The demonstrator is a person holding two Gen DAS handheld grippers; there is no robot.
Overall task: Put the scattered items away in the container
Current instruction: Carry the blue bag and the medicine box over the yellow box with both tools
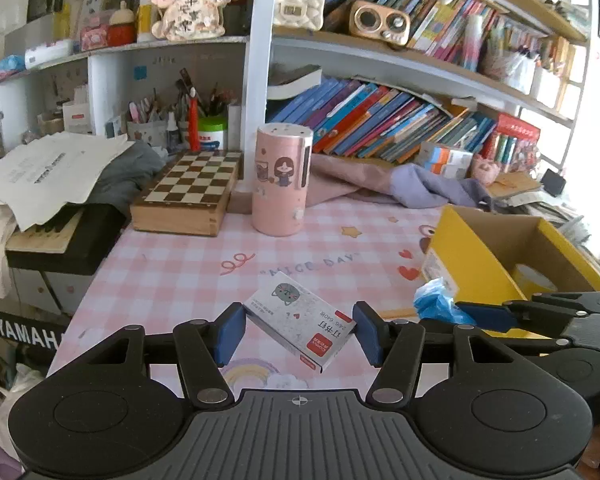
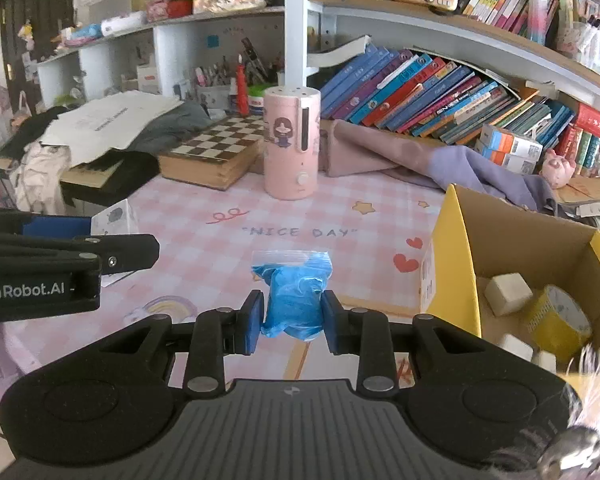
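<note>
Left gripper (image 1: 300, 334): jaws clamp staple box (image 1: 300, 322), lifted over pink checked mat (image 1: 180, 264) | right gripper (image 2: 291, 322): jaws narrow, pinching blue bag (image 2: 294, 300) | yellow cardboard box (image 2: 456, 264) at 3 o'clock, holding white blocks (image 2: 508, 294), tape roll (image 2: 560, 324).

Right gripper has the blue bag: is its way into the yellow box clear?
Probably yes. The right gripper holds the blue bag beside the yellow box, whose open top shows nothing over it; the left gripper is on the far side.
</note>
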